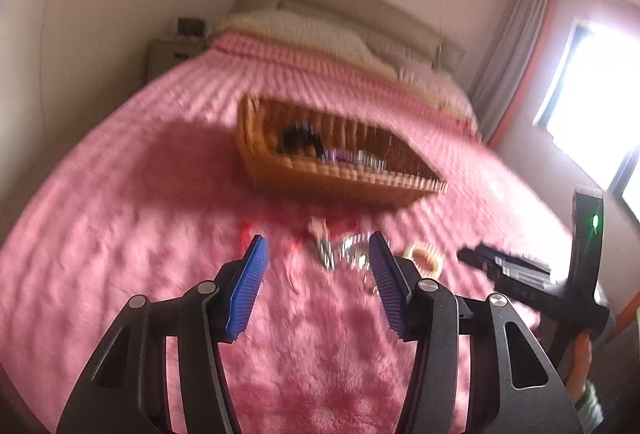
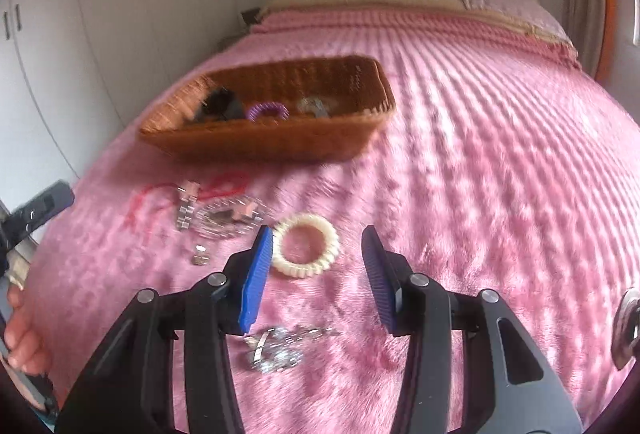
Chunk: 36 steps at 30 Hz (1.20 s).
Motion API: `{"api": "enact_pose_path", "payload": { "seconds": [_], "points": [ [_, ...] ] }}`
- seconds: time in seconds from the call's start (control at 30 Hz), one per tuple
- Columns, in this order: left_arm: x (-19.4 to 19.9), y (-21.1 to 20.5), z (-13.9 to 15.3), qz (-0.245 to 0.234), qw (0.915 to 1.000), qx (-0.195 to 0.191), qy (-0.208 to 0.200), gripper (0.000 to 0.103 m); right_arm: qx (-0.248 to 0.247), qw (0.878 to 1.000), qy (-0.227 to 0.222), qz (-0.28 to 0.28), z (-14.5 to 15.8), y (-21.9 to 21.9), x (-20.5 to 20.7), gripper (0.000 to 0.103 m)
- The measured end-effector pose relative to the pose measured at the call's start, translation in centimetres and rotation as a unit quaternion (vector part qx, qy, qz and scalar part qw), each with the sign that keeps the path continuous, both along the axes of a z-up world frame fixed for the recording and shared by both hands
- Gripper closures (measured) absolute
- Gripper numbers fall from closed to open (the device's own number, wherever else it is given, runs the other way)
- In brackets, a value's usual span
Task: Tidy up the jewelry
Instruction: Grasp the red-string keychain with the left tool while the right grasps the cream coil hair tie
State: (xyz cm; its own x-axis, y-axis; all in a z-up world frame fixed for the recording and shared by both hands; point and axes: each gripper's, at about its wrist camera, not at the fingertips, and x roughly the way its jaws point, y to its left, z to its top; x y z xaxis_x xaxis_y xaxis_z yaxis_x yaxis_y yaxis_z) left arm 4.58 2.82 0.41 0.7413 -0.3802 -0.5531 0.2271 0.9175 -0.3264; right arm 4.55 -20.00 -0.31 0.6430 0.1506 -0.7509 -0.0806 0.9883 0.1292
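Wicker basket (image 2: 280, 137) on the bed (image 2: 480, 193), beyond both my grippers, holds a black item (image 2: 220, 103), purple coil band (image 2: 267, 111) and something silvery (image 2: 316, 105). My right gripper (image 2: 318, 274) has fingers spread, empty; cream bracelet (image 2: 306, 246) lies between the tips, touching the left finger (image 2: 256, 274), silver chain pile (image 2: 276, 348) under them. My left gripper (image 1: 318, 282) is spread too, silver pieces (image 1: 352, 252) between its tips.

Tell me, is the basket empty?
Not empty. The basket already holds a purple bracelet, a black item and something silvery.

No text, label, brand or number is readable anywhere.
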Motion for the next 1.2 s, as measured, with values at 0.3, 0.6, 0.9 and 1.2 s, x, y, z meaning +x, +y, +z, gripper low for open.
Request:
{"api": "enact_pose_path", "payload": {
  "seconds": [0.3,0.6,0.9,1.2],
  "points": [
    [5.9,-4.4,-3.7,-0.038,0.9947,0.026,0.092,0.068,0.025,0.999,0.035,-0.013,-2.4,-0.9,2.5,0.068],
    [10.2,-5.6,-5.6,-0.020,0.9908,0.047,0.125,0.071,0.004,0.999,0.047,-0.003,-3.8,0.1,3.2,0.073],
    [10.2,-5.9,-5.8,-0.009,0.9910,0.074,0.111,0.088,-0.045,0.998,0.033,0.007,-4.0,1.9,2.9,0.091],
    [6.6,-3.7,-4.6,-0.022,0.9970,0.027,0.070,0.088,-0.005,1.000,0.015,0.013,-3.5,1.0,2.2,0.092]
  ]
}}
